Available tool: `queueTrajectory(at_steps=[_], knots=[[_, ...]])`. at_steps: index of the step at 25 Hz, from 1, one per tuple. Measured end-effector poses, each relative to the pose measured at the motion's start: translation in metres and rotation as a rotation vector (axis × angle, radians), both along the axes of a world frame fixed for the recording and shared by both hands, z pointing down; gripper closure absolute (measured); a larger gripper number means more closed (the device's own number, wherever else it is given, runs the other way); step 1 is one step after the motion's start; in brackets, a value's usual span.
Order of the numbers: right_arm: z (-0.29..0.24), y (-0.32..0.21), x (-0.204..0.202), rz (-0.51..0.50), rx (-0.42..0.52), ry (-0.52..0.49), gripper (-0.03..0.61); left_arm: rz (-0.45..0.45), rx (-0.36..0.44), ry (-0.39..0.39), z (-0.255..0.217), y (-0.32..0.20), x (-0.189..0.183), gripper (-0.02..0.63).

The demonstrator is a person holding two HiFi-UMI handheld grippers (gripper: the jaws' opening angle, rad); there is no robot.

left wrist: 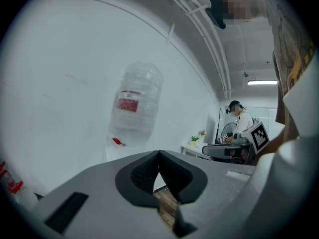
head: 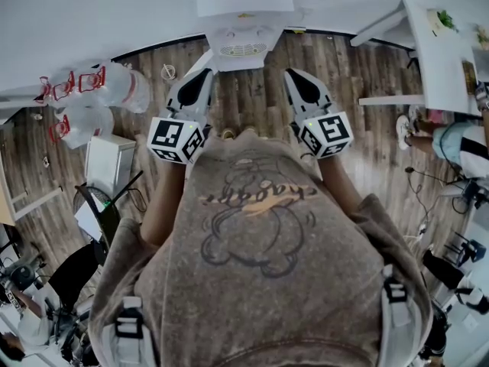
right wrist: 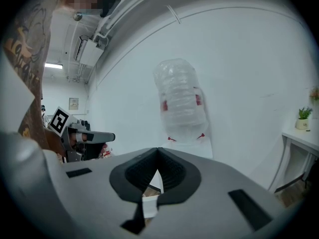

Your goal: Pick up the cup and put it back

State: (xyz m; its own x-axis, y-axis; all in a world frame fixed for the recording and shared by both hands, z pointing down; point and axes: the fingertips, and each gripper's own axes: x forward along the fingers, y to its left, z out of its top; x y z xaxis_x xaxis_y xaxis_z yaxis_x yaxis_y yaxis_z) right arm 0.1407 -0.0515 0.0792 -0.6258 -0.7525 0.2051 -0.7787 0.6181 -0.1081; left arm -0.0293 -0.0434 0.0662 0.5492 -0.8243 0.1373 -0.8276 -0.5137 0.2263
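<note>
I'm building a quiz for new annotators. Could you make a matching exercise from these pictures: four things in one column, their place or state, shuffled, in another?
1. left hand-held gripper
2. dispenser bottle
3. spare bottles
4. potted plant

A. on the white table at the right
B. on the floor at the left
C. jaws together, empty
D. straight ahead, atop the dispenser

Pairs: 1-C, 2-D, 3-B, 4-A

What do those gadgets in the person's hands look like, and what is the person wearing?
Both the left gripper and the right gripper are pale grey plastic shells with black ribbed pads at the tip. Behind each sits a white cube with black square markers. No cables show. The person wears a mottled grey-brown short-sleeved T-shirt with a cartoon print, plus grey straps with buckles.
</note>
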Motion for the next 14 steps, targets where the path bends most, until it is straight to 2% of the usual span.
queueTrajectory(at_steps=[14], knots=[[0.002, -0.009, -0.01, 0.015, 0.006, 0.004, 0.577, -0.015, -0.021, -0.012, 0.01, -0.007, -0.01, 0.612]])
